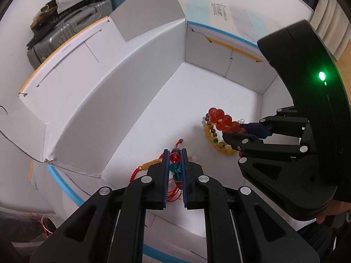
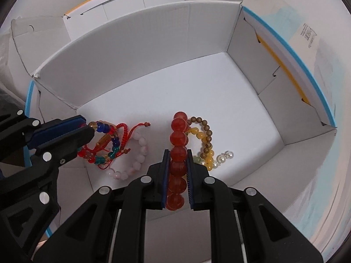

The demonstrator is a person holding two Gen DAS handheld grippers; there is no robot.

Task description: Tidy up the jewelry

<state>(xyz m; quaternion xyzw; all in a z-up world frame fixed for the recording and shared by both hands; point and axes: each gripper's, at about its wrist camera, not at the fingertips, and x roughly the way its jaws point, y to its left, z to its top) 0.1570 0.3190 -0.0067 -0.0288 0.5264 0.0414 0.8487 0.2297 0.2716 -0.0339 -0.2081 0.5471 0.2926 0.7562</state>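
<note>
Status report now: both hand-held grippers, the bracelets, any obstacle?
Left hand-held gripper shut on multicoloured glass-bead bracelet. Right hand-held gripper shut on large red bead bracelet. Both over white cardboard box. No obstacle seen.

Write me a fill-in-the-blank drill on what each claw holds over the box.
1. The right claw is shut on a strand of big ____ beads.
2. The left claw grips a multicoloured bead bracelet strung on ____ cord.
3. Both claws hang over an open white ____.
4. Beside the yellow bracelet lie a few white ____.

Missing: red; red; box; pearls
</note>
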